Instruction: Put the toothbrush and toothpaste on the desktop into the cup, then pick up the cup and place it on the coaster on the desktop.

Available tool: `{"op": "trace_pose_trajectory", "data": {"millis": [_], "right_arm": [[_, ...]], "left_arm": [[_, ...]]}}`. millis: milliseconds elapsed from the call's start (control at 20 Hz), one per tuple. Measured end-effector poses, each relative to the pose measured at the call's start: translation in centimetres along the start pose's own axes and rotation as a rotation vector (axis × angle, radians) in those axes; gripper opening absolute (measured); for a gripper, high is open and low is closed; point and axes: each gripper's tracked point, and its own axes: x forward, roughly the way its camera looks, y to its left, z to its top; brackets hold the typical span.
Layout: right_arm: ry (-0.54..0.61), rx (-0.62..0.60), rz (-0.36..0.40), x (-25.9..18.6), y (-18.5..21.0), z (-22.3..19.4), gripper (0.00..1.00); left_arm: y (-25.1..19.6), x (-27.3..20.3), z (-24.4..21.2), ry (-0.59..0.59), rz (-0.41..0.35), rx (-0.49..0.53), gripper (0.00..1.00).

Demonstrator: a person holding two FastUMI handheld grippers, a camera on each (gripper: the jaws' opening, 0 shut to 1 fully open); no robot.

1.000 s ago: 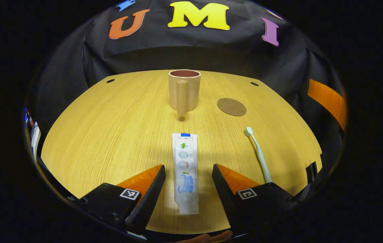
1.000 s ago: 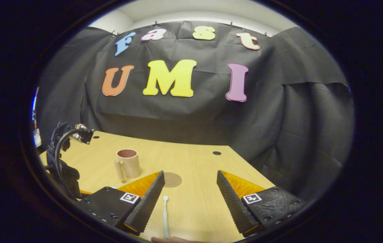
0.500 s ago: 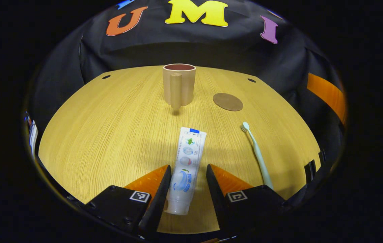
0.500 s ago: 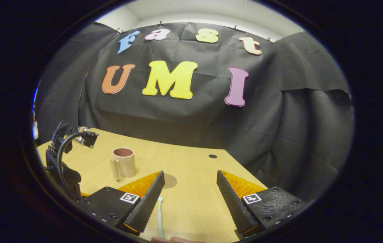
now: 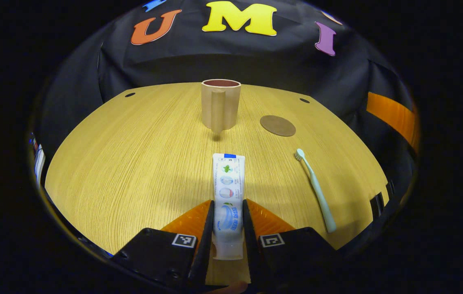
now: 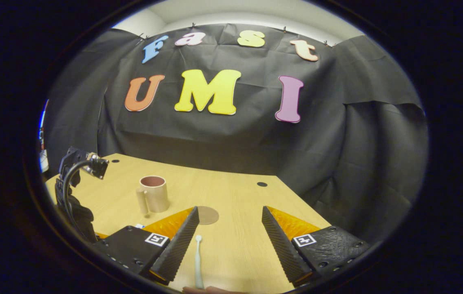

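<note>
Quickly, counts: one cup [image 5: 220, 104], one toothpaste [image 5: 228, 192] tube, one coaster [image 5: 278, 125], one toothbrush [image 5: 315, 189], two grippers; all four things on the wooden tabletop [image 5: 133, 163].

Going left to right in the left gripper view: cup stands upright toward the far edge, near mid-width, handle facing the camera; toothpaste lies flat, lengthwise toward the cup, cap end at the near edge; coaster lies flat just right of the cup, apart from it; toothbrush lies nearer the right edge, head pointing toward the coaster, not touching it.

Left gripper [image 5: 228, 222]: low over the near edge, pointing forward along the tube; both fingers pressed onto the sides of the toothpaste near its cap end, pinching it; tube looks to be resting on the wood.

Right gripper [image 6: 230, 241]: held over the near right part of the tabletop, aimed level toward the back wall; fingers spread wide, gripping nothing; toothbrush [image 6: 197, 261] lies on the wood between them, closer to the left-hand finger; coaster [image 6: 207, 214] just past that finger's tip; cup [image 6: 152, 194] farther left.

Surface: light wood grain, small dark holes near the far corners; black cloth wall [image 6: 231, 139] behind, pale ceiling strip above it.
</note>
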Motion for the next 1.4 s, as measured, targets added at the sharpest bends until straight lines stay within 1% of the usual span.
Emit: {"op": "trace_pose_trajectory", "data": {"millis": [100, 200, 350, 450, 550, 700, 750, 800, 900, 950, 1050, 1200, 1250, 1300, 1350, 1400], "right_arm": [[0.014, 0.005, 0.008, 0.4, 0.0, -0.5, 0.96], [0.036, 0.024, 0.029, 1.2, 0.3, -1.2, 0.95], [0.102, 0.057, 0.045, 3.0, 0.6, -3.3, 0.95], [0.160, 0.067, 0.056, 4.1, 1.2, -5.2, 0.95], [0.220, 0.061, 0.069, 5.0, 2.2, -7.3, 0.95], [0.301, 0.032, 0.081, 5.7, 3.5, -10.1, 0.95], [0.321, 0.018, 0.089, 5.8, 4.0, -10.9, 0.96], [0.343, 0.009, 0.094, 5.8, 4.4, -11.6, 0.95], [0.381, -0.003, 0.088, 5.9, 4.8, -12.7, 0.96], [0.398, -0.007, 0.088, 5.9, 5.0, -13.2, 0.92], [0.431, 0.002, 0.095, 5.7, 5.2, -14.1, 0.91], [0.466, 0.043, 0.119, 5.6, 5.6, -14.7, 0.84], [0.479, 0.071, 0.130, 5.5, 5.8, -14.8, 0.77], [0.496, 0.099, 0.135, 5.3, 6.0, -15.0, 0.75], [0.491, 0.104, 0.134, 5.6, 6.0, -15.0, 0.69], [0.499, 0.097, 0.139, 5.4, 5.9, -15.1, 0.67]], "left_arm": [[0.9, -0.2, 0.1, -0.016, 0.040, 0.002, 0.42], [1.1, -0.2, 0.9, -0.041, 0.052, -0.014, 0.41], [1.6, -0.9, 2.0, -0.096, 0.077, -0.011, 0.41], [1.5, -1.6, 3.3, -0.152, 0.069, -0.014, 0.41], [1.4, -2.3, 4.7, -0.209, 0.071, -0.002, 0.40], [1.9, -3.6, 6.3, -0.290, 0.116, 0.025, 0.40], [1.8, -3.9, 6.6, -0.310, 0.114, 0.022, 0.40], [1.7, -4.2, 7.0, -0.330, 0.112, 0.015, 0.40], [2.0, -5.4, 8.0, -0.382, 0.114, 0.002, 0.40], [2.2, -6.1, 8.4, -0.414, 0.115, 0.000, 0.40], [2.3, -7.5, 9.8, -0.479, 0.116, -0.012, 0.40], [2.5, -9.2, 11.4, -0.574, 0.118, -0.019, 0.40], [2.6, -9.7, 11.6, -0.594, 0.118, -0.021, 0.40], [2.7, -9.9, 12.0, -0.612, 0.114, -0.028, 0.40], [2.7, -10.2, 12.4, -0.624, 0.104, -0.022, 0.40], [2.8, -10.4, 12.5, -0.631, 0.101, -0.013, 0.40]]}}
